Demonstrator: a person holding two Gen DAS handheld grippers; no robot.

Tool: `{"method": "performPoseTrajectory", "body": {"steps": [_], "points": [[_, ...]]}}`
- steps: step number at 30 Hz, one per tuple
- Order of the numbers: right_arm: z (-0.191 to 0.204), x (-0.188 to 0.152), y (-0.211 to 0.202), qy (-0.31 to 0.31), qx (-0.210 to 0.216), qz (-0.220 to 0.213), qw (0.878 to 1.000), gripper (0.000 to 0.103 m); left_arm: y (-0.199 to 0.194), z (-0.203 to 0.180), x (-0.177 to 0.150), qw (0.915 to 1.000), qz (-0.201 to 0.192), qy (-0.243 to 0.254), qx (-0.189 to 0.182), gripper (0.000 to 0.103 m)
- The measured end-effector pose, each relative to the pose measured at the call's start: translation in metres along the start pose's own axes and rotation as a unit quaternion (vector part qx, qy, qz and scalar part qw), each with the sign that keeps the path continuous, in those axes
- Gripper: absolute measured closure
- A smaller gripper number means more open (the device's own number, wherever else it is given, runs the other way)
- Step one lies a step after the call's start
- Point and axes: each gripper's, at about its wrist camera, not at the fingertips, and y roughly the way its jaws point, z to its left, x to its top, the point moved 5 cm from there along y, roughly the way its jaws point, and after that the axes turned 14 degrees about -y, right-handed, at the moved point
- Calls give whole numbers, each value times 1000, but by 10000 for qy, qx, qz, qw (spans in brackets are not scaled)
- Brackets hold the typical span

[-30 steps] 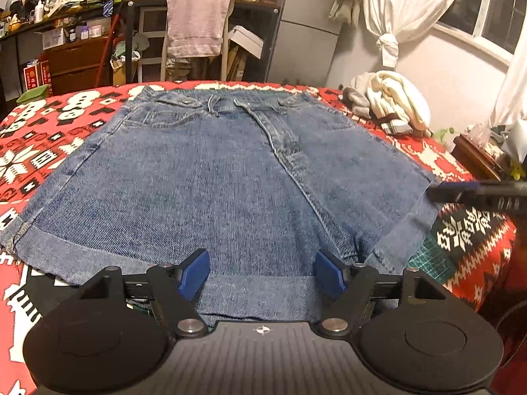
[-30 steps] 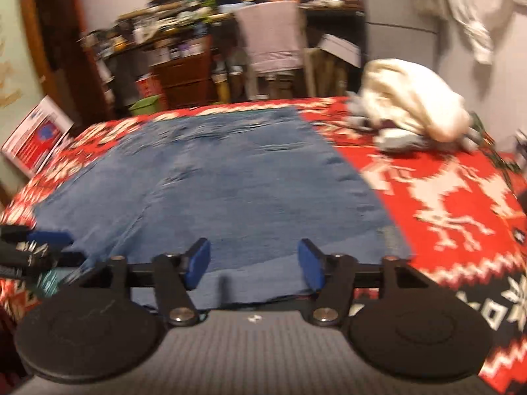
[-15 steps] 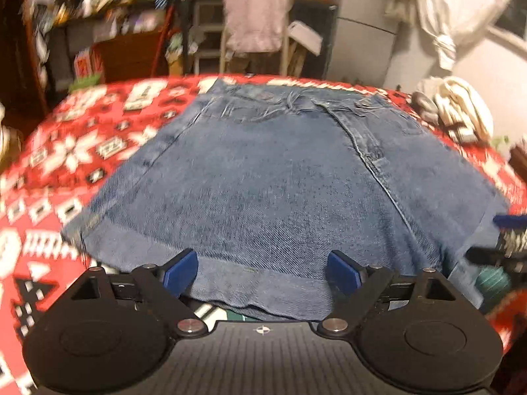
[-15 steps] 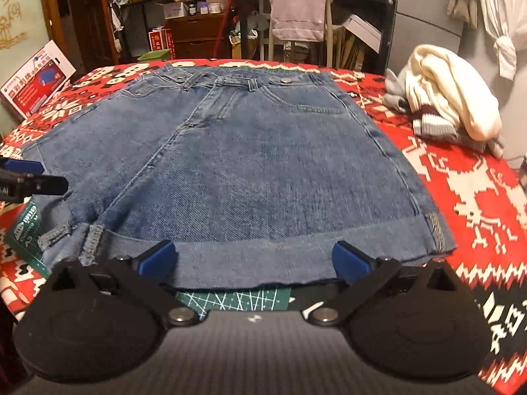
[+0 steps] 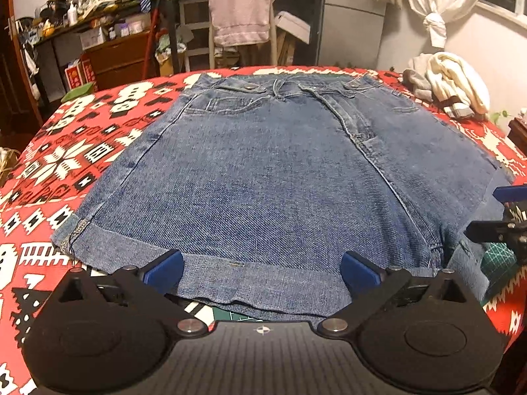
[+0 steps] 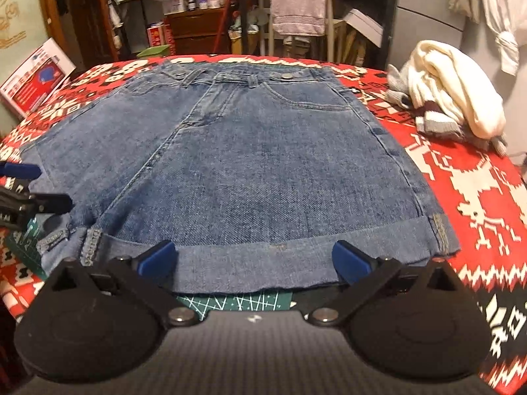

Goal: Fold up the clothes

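Blue denim shorts (image 5: 280,177) lie flat on the red patterned cloth, waistband at the far side, cuffed hems toward me. My left gripper (image 5: 262,271) is open, its blue pads wide apart over the left leg's hem. My right gripper (image 6: 253,260) is open too, straddling the right leg's cuff of the shorts (image 6: 257,164). Each gripper shows at the edge of the other's view: the right gripper (image 5: 504,214) and the left gripper (image 6: 29,187). Nothing is held.
A pile of cream and grey clothes (image 6: 454,98) sits at the far right of the red patterned cloth (image 5: 66,151). A green cutting mat (image 6: 230,302) peeks out under the hems. Beyond the table stand a chair with a pink towel (image 5: 240,10), cluttered shelves and a box (image 6: 33,79).
Both grippers opened wider over the last second. The left view shifted left along the hem; the right view steadied from blur, closer to the right cuff.
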Motion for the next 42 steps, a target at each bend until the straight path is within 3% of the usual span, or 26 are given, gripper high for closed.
{"method": "performPoseTrajectory", "body": {"steps": [5, 14, 17, 19, 25, 28, 30, 33, 36, 38, 40, 42], "points": [[-1, -4, -3, 14, 56, -124, 9999, 0, 1, 0, 2, 9999, 81, -55, 31, 0], [3, 1, 0, 4, -31, 101, 9999, 0, 2, -2, 2, 9999, 20, -102, 131, 0], [4, 2, 0, -28, -25, 137, 9999, 0, -1, 0, 9, 9994, 142, -309, 89, 9], [4, 8, -3, -87, 29, 264, 9996, 0, -9, 5, 17, 9976, 240, -640, -100, 20], [4, 28, -34, 152, 220, -137, 9995, 0, -48, 17, 46, 9774, 324, -1754, -1139, 23], [4, 34, -41, 372, 360, -220, 9984, 0, -52, 20, 46, 9598, 580, -2309, -1486, 31], [5, 35, -40, 500, 392, -180, 9978, 0, -52, 24, 41, 9412, 810, -2770, -1755, 34], [7, 31, -34, 739, 416, -37, 9964, 0, -47, 32, 32, 9023, 1123, -3528, -2206, 35], [9, 25, -29, 945, 548, 73, 9940, 0, -42, 39, 20, 8553, 1350, -4245, -2646, 37], [12, 22, -27, 1043, 614, 120, 9926, 0, -41, 40, 14, 8339, 1437, -4525, -2812, 37], [16, 20, -27, 1051, 662, 118, 9922, 0, -38, 40, 6, 8195, 1523, -4715, -2881, 37], [19, 19, -28, 1044, 694, 106, 9920, 0, -33, 39, -2, 8108, 1643, -4837, -2858, 37]]}}
